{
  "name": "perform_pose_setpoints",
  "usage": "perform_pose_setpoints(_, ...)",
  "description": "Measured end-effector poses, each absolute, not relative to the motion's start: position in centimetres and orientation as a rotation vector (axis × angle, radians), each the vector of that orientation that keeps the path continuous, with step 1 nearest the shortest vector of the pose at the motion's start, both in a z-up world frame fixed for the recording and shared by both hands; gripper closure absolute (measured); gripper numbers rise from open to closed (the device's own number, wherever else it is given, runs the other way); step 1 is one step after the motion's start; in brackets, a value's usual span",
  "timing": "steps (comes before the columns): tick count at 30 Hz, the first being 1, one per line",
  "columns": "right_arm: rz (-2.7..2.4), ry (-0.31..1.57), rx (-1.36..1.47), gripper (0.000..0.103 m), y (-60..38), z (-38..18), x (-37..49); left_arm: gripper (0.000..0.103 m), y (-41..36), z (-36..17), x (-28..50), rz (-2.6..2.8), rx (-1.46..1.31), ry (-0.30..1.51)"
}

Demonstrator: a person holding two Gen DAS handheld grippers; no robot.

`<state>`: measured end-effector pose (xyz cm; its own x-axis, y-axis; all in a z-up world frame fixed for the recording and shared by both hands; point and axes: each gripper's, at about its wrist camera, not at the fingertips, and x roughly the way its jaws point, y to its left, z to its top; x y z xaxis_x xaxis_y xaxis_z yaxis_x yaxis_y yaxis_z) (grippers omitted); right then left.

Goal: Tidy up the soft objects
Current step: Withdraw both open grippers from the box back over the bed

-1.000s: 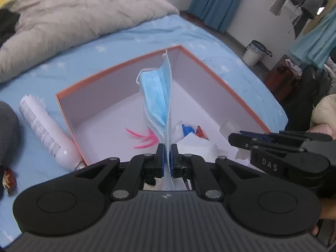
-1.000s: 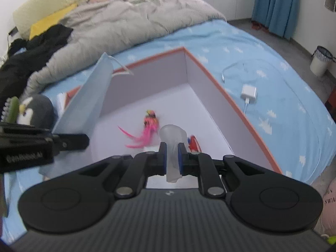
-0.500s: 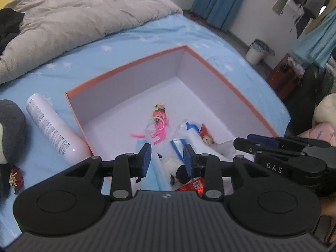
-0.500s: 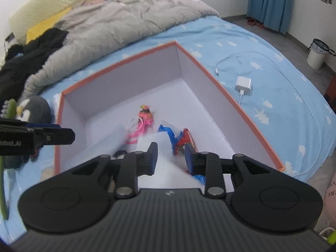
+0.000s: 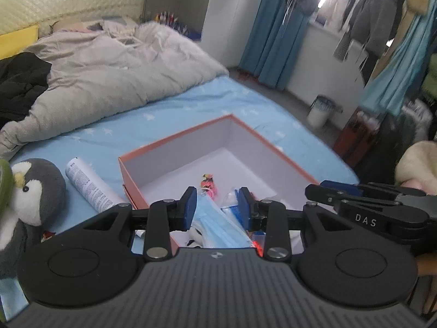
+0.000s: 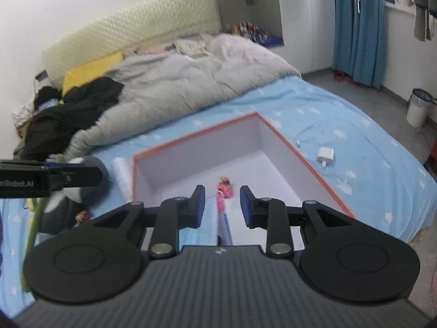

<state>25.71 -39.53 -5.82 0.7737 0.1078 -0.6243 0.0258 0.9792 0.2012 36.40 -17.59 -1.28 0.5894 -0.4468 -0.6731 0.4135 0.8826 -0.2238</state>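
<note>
Dropped face mask [image 5: 218,227] beside "DAS"-marked right gripper [image 5: 322,188].

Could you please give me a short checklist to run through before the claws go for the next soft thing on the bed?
1. Left claw empty, jaws apart: ok. They have just opened, and the blue face mask lies loose beneath them.
2. Right claw empty, jaws apart: ok. It has also just opened.
3. Face mask inside the orange box: ok.
4. Room left in the box: ok, the far half of its floor is bare.
5. Next soft thing in sight: ok, the penguin plush lies on the bed left of the box.
6. Clear way to the penguin: cannot tell; the white tube lies between it and the box.
</note>
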Motion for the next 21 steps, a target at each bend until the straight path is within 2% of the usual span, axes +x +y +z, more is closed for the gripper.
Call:
perform_pose_setpoints(8, 0.108, 0.598, 0.181, 0.072, -36.2, -3.8, 21.3, 0.064, -13.3, 0.1, 29.7, -0.439, -0.063, 0.701)
perform_pose_setpoints(21, 0.21, 0.541, 0.163, 0.072, -32.1, -4.0, 15.7, 0.064, -8.4, 0.4, 20.1, -0.356, -0.086, 0.597)
